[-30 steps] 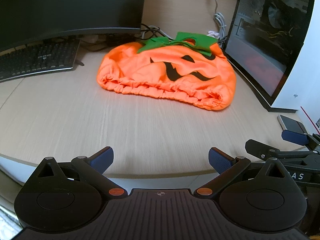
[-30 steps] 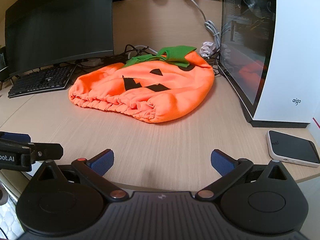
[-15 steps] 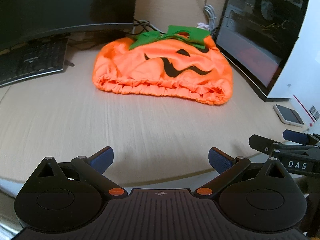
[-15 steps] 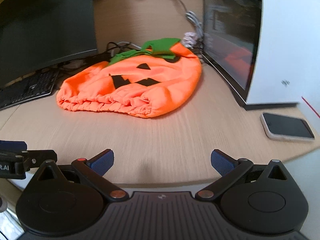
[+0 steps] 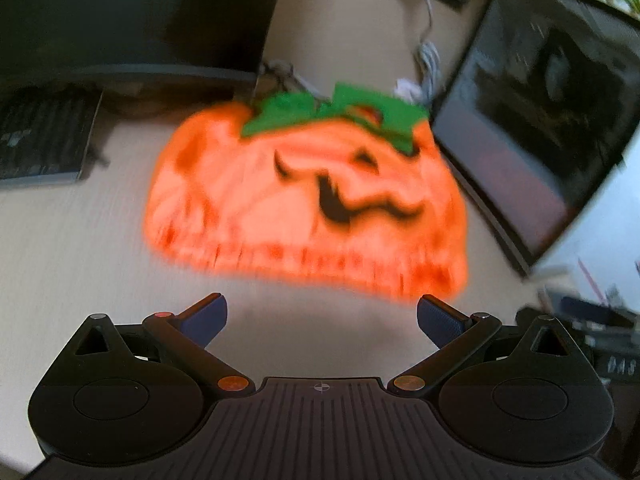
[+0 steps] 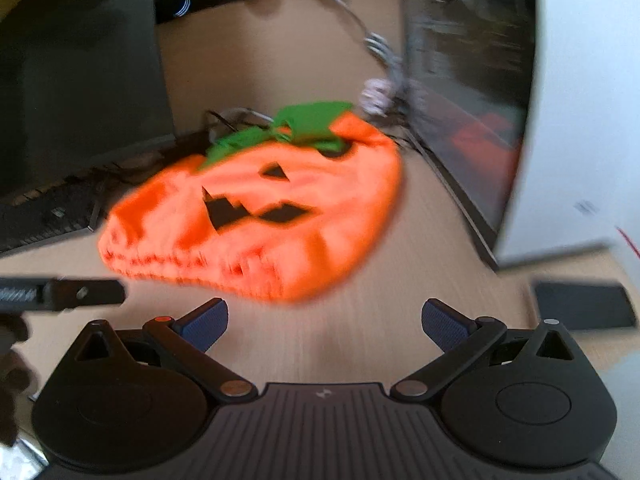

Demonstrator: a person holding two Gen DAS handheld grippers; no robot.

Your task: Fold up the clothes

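An orange pumpkin costume (image 5: 304, 196) with a black face and green leaf collar lies flat on the wooden desk; it also shows in the right wrist view (image 6: 260, 216). Both views are motion-blurred. My left gripper (image 5: 322, 316) is open and empty, just short of the costume's gathered front hem. My right gripper (image 6: 324, 320) is open and empty, just short of the hem's right end. The left gripper's finger (image 6: 80, 292) shows at the left of the right wrist view.
A monitor (image 5: 132, 12) and keyboard (image 5: 40, 140) stand at the back left. A white PC case with a glass side (image 6: 500, 100) stands at the right. A phone (image 6: 584, 308) lies by the desk's front right. Cables (image 5: 428, 52) run behind the costume.
Both grippers have moved forward toward the costume, which now looms larger and close to the fingertips. Both stay open.
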